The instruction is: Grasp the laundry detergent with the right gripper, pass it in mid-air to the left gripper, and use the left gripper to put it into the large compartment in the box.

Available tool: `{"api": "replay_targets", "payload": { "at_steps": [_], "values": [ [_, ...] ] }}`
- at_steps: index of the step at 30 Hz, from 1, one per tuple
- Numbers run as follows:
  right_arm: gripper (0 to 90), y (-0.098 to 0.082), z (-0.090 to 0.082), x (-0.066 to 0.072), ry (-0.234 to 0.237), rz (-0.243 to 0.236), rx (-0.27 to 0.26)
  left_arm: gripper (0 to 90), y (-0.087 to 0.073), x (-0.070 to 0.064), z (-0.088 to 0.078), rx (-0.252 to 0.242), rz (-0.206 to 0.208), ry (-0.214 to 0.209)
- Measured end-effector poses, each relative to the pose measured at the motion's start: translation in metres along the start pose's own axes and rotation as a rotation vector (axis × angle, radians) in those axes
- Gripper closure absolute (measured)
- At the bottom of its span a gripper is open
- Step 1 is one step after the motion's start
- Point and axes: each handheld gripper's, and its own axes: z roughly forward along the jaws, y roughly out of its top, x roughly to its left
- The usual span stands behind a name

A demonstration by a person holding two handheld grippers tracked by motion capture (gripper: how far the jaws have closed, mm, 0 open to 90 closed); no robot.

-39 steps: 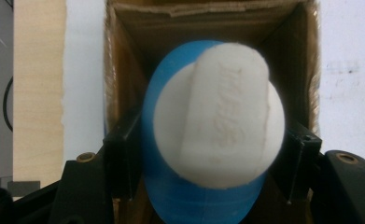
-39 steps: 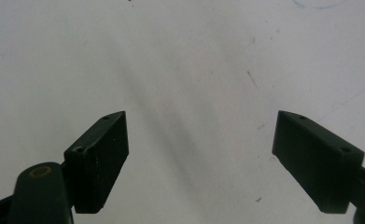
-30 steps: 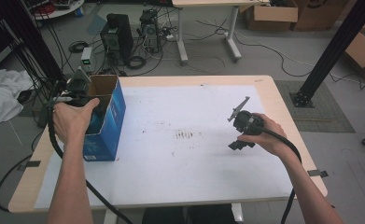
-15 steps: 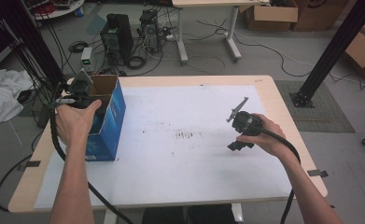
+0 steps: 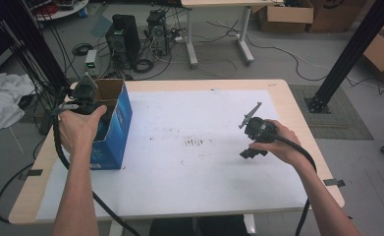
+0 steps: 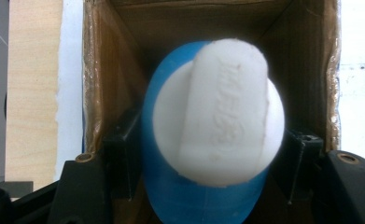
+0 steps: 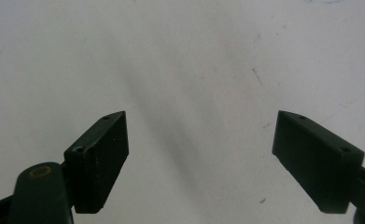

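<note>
My left gripper [image 6: 210, 156] is shut on a blue bottle [image 6: 189, 205] with a white cap [image 6: 222, 116], one black pad pressing on each side. It holds the bottle cap-up in the mouth of an open cardboard box [image 6: 119, 56]. In the high view the left gripper [image 5: 84, 93] sits at the top of that box [image 5: 113, 130], which is blue outside and stands at the table's left edge. My right gripper [image 7: 201, 140] is open and nothing lies between its jaws. In the high view the right gripper [image 5: 251, 147] hangs just above the white table sheet [image 5: 189, 172] at the right.
A patch of dark marks [image 5: 197, 142] lies mid-sheet. The table's wooden edge [image 5: 297, 105] borders the sheet. Beyond the table stand computer towers [image 5: 123, 39], loose cables, another desk [image 5: 219, 24] and cardboard boxes [image 5: 383, 54]. A black post [image 5: 349, 54] rises at the right.
</note>
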Motion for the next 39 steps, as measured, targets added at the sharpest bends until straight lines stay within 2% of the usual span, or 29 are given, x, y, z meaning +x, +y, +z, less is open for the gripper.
{"api": "replay_targets", "payload": {
  "at_steps": [9, 25, 36, 39],
  "values": [
    [18.5, -0.001, 0.002, 0.0, 0.004, 0.006, 0.004, 36.9, 0.0, -0.002, 0.0, -0.001, 0.014, 0.004],
    [18.5, -0.001, 0.005, 0.0, 0.008, 0.004, 0.011, 31.0, -0.001, 0.001, -0.001, -0.005, 0.0, -0.012],
    [18.5, -0.001, 0.005, 0.0, 0.008, 0.004, 0.015, 28.0, 0.001, 0.001, -0.01, -0.016, 0.001, -0.01],
    [18.5, -0.001, 0.005, 0.001, 0.009, 0.004, 0.014, 24.6, 0.001, 0.001, -0.011, -0.018, -0.005, -0.007]
  ]
}}
